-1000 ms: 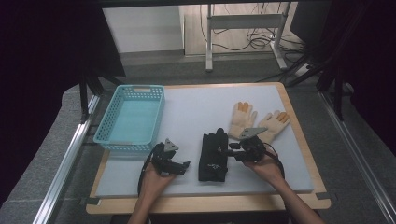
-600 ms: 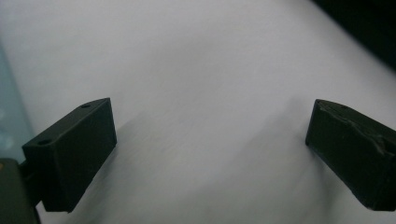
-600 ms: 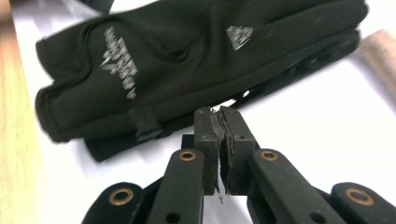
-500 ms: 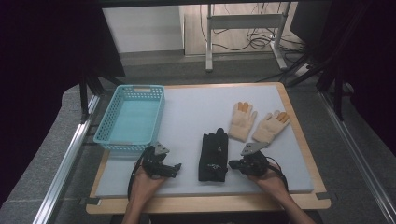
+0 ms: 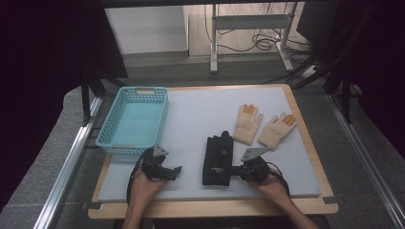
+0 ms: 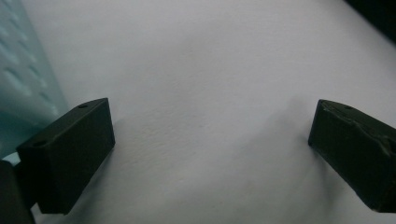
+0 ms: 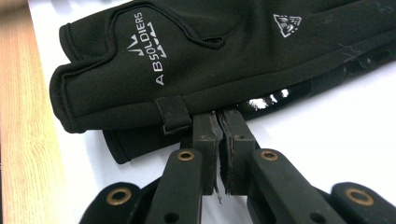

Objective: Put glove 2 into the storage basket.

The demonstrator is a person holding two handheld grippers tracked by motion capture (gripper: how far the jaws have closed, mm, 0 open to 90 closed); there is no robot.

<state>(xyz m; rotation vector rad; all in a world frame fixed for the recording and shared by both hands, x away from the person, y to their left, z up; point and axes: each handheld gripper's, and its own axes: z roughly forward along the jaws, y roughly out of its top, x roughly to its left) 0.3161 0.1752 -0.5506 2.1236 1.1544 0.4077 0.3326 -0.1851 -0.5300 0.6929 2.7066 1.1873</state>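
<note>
Right claw [image 7: 218,122] is pinched closed at the edge of the black gloves [image 5: 217,158] — in the right gripper view the jaws meet hard against the side of the stacked pair near the cuff, by the small pull tab [image 7: 173,114]. Whether any fabric is actually caught between the pads I cannot tell; the tips look pressed together just at the glove edge. The jaws have just been closing. Black gloves lie flat on the grey mat [image 5: 191,114] at the near middle of the bench [image 5: 305,143], one on top of the other, fingers pointing away from the person. Left claw [image 6: 210,154] stands wide open with nothing between its jaws, low over bare mat beside the light-blue basket [image 5: 133,119], which sits at the far left and holds nothing. Two cream knit gloves [image 5: 262,128] with orange fingertips lie well apart from the basket, just past the black pair on the right. Step in hand, as I judge it: grasping the black pair for a move — probably toward the basket. Next move calls for a lift to confirm both layers come up, not just the top one; if the pinch slips off the edge, re-grip deeper over the cuff.
</note>
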